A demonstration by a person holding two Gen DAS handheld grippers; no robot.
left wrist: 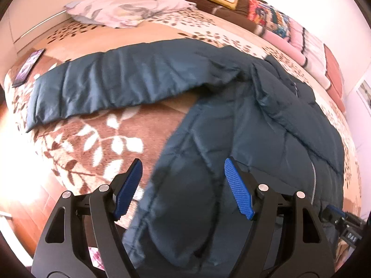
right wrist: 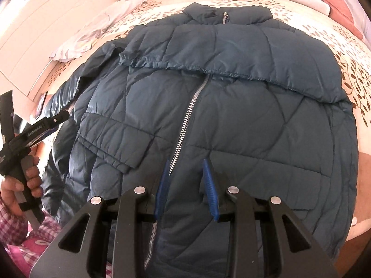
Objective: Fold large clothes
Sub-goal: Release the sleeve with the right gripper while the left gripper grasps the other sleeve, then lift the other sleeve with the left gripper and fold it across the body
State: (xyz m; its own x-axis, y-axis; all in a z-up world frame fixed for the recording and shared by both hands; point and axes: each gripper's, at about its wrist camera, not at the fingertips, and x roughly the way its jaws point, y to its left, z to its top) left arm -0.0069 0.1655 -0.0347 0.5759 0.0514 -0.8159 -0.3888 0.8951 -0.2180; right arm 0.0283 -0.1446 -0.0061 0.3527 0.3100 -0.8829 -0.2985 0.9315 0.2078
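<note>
A large teal quilted puffer jacket (right wrist: pixel 231 115) lies front up on the bed, zipper (right wrist: pixel 185 127) down the middle, collar at the far side. Its right sleeve is folded across the chest. Its left sleeve (left wrist: pixel 111 85) lies stretched out sideways on the bedspread in the left wrist view. My left gripper (left wrist: pixel 183 187) is open, hovering over the jacket's left side edge (left wrist: pixel 185 185); it also shows in the right wrist view (right wrist: pixel 58 118) at the far left. My right gripper (right wrist: pixel 186 187) is open with a narrower gap, its fingers pressed on the hem beside the zipper.
The bed has a brown and cream leaf-pattern bedspread (left wrist: pixel 97 143). A pillow (left wrist: pixel 127 7) lies at the head. Folded blankets and a cushion (left wrist: pixel 266 11) are stacked along the far side. A phone or tablet (left wrist: pixel 27 67) lies near the bed's left edge. Wooden floor shows at lower left.
</note>
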